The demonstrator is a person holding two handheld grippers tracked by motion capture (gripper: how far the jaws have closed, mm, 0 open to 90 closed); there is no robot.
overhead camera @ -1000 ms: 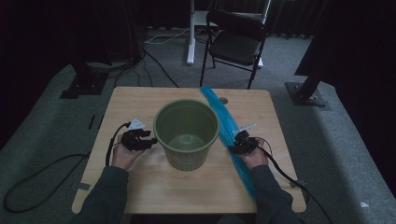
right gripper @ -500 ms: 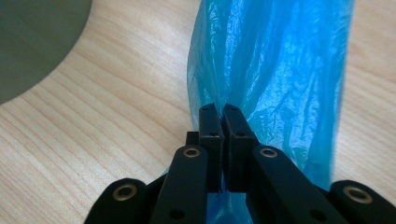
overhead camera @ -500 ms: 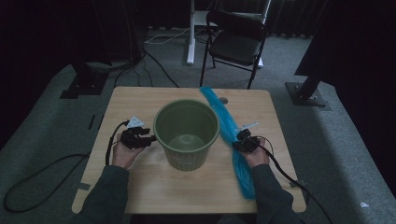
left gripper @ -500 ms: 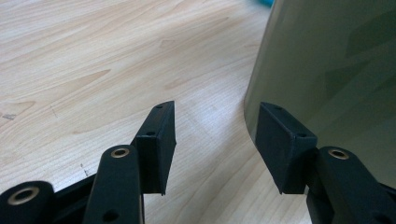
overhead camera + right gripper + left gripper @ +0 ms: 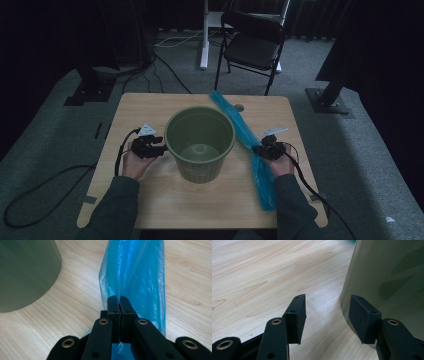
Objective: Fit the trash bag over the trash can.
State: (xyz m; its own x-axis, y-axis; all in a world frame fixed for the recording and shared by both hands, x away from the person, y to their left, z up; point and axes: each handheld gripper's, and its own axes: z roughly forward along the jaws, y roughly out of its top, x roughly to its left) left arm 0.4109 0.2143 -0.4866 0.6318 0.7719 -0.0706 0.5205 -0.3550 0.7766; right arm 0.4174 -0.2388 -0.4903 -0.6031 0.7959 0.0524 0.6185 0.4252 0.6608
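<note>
Right gripper (image 5: pixel 119 302) has just clamped down, jaws pinched tight on a fold of the blue plastic bag (image 5: pixel 135 272), which lies stretched along the table (image 5: pixel 150 107) just right of the green bin (image 5: pixel 200 142). Left gripper (image 5: pixel 327 315) is partly open, one pad against the bin wall, gripping nothing. Suggest lifting slowly so the thin film doesn't slip or tear, and steadying the bin with the left. No readable labels or branding anywhere.

Bin (image 5: pixel 200 142) mid-table (image 5: pixel 150 200), bag (image 5: pixel 250 145) lying right of it, chair (image 5: pixel 255 47) behind table
</note>
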